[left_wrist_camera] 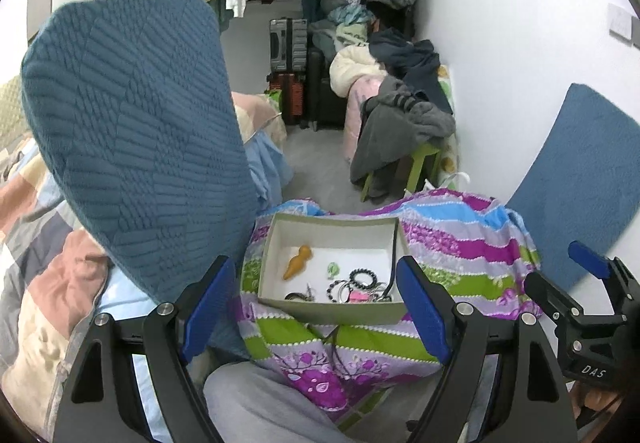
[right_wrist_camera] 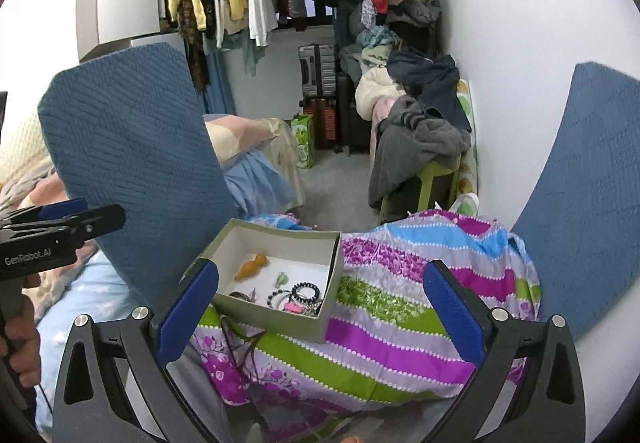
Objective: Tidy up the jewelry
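hovering wide open and empty, the left gripper [left_wrist_camera: 316,307] sits nearer the cardboard box [left_wrist_camera: 280,243] on the striped cloth [left_wrist_camera: 460,243], bracelets [left_wrist_camera: 360,279] heaped ahead in its near right corner, while the right gripper [right_wrist_camera: 320,307], equally open, faces it slightly left.

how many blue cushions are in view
2. One blue cushion stands upright left of the jewelry box; the other blue cushion leans on the wall at right. More may be hidden.

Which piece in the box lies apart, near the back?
The orange gourd-shaped piece; the bracelets and other pieces cluster at the box's front.
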Demonstrator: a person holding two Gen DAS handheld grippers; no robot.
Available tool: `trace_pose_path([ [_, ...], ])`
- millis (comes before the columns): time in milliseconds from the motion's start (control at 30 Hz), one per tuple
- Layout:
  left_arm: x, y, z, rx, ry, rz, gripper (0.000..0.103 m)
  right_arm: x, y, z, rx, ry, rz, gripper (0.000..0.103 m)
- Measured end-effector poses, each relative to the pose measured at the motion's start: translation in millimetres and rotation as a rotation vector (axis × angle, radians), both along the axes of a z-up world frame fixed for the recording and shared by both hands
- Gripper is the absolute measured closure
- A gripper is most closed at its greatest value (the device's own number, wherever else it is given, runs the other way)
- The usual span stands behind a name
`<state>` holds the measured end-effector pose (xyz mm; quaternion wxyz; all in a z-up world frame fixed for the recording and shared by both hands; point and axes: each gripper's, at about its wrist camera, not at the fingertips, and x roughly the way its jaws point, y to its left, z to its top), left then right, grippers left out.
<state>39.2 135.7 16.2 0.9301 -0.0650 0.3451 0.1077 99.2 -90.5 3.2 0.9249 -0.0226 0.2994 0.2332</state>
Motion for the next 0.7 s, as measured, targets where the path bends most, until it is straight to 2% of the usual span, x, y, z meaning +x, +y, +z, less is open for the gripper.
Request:
trace_pose_path([
  [133, -3.0, 5.6, -6.7, 0.018, -0.022, -0.010, 0.020, 1.4, 4.0, -13.8, -0.002, 0.022, -0.006, 0.000],
  [300, -0.4, 15.2, -17.0, -0.005, -0.044, 0.009, 0.020, 0.2, 8.6, -24.2, -0.010, -0.011, -0.018, 0.000],
  [533, 4.7, 14.1, -40.1, -0.012, 0.003, 0.017, 0.020, -0.5, 7.9, -37.6, -0.006, 0.023, -0.038, 0.000],
  [700, 2.3, 10.8, -44.4, -0.025, 0.009, 0.009, 0.020, -4.1, 1.7, -38.9, 0.000, 0.021, -0.055, 0.000],
])
